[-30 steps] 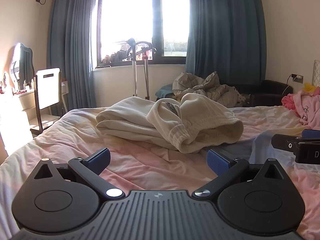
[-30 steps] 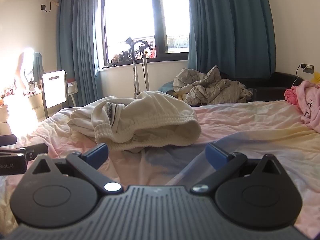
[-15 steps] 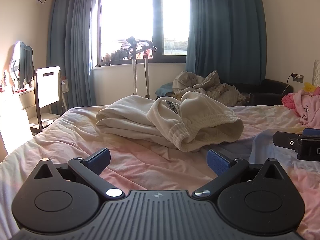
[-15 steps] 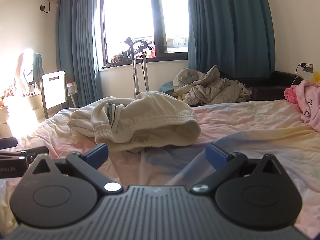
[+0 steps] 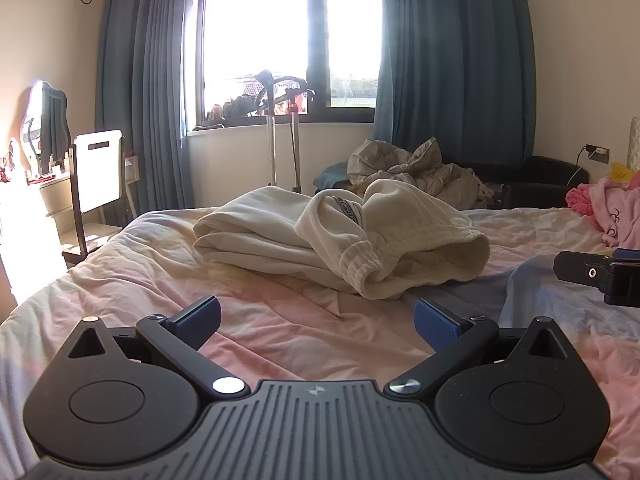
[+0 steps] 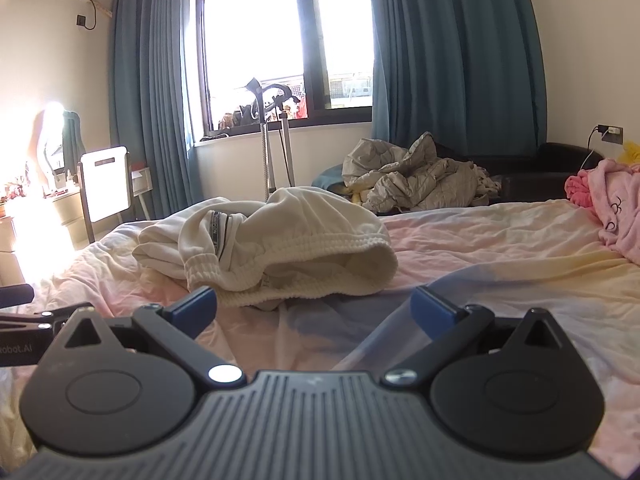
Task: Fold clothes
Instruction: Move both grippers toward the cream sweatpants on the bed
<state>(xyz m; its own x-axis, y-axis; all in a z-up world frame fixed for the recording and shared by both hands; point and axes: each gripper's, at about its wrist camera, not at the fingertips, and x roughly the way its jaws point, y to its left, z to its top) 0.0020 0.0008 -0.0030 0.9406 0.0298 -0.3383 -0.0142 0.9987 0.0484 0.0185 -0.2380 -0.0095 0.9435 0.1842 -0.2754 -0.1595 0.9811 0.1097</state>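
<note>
A cream sweatshirt [image 5: 340,236] lies in a loose heap on the bed, with a ribbed cuff and the open hem toward me; it also shows in the right wrist view [image 6: 264,248]. My left gripper [image 5: 316,318] is open and empty, low over the pink sheet just short of the heap. My right gripper [image 6: 314,306] is open and empty, close in front of the hem opening. The right gripper's body shows at the right edge of the left wrist view [image 5: 600,276].
The bed [image 5: 140,280] has a crumpled pink, yellow and blue sheet. Pink clothes [image 6: 616,208] lie at the far right. A grey crumpled quilt [image 6: 416,178] lies beyond the bed. A white chair [image 5: 98,176] and a dresser stand left.
Both grippers have stayed open and nearly still; the left view has drifted very slightly. The sweatshirt has not moved.
</note>
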